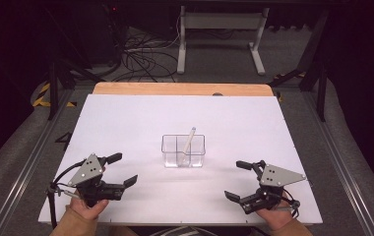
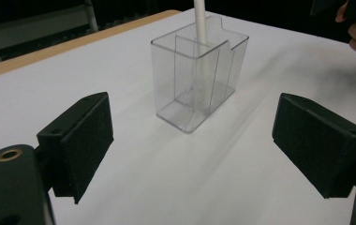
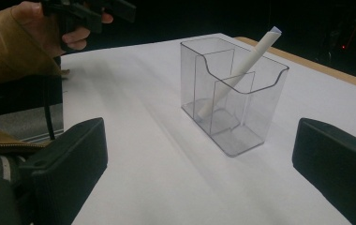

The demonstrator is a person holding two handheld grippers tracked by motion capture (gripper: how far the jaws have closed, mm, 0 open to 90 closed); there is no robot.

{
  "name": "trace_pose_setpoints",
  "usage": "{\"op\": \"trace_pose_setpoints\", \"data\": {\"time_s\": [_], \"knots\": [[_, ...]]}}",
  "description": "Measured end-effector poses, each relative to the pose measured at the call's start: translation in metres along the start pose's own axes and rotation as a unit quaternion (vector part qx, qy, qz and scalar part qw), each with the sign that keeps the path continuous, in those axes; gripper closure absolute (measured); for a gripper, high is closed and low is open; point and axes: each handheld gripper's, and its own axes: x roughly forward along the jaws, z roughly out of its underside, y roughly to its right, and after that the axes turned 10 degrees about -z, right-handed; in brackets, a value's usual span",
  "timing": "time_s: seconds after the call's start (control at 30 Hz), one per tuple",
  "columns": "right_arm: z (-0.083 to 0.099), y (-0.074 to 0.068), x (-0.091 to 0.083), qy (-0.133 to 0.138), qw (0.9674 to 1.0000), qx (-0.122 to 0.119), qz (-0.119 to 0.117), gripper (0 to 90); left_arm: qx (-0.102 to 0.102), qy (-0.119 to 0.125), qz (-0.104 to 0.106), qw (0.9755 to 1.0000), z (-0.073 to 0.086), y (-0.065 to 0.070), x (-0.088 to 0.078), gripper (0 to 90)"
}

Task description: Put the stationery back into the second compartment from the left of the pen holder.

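We see the table [image 1: 126, 123] with a board [image 1: 182, 89] showing along its far edge. Near the middle of the table stands a box [image 1: 183, 151] split into compartments. 1 stick [image 1: 188, 141] leans inside it, its foot in a compartment toward the right end and its top sticking out above the rim. Our left tool [image 1: 119, 169] sits toward the near left corner of the table, well apart from the box; our right tool [image 1: 237, 180] sits toward the near right corner, equally clear of it. The box lies between the 2 tools and farther back. Behind the table, on the floor, stands a frame [image 1: 220, 37], with cables [image 1: 143, 59] lying to its left.
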Motion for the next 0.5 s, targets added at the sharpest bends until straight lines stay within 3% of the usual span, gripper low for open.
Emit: {"op": "trace_pose_setpoints", "data": {"time_s": [0.17, 0.37, 0.5], "knots": [[0.003, 0.003, -0.001, -0.001, 1.0, 0.005, 0.004, 4.1, -0.01, -0.014, -0.008, 0.9998, 0.017, -0.004, -0.005, 13.4], [0.005, 0.004, -0.001, 0.0, 1.0, 0.008, 0.003, 4.1, -0.046, -0.018, 0.003, 0.9988, 0.021, -0.006, -0.004, 11.4], [0.005, 0.004, 0.0, -0.002, 1.0, 0.008, 0.003, 4.1, -0.039, -0.016, -0.001, 0.9991, 0.021, -0.005, -0.004, 11.5]]}}
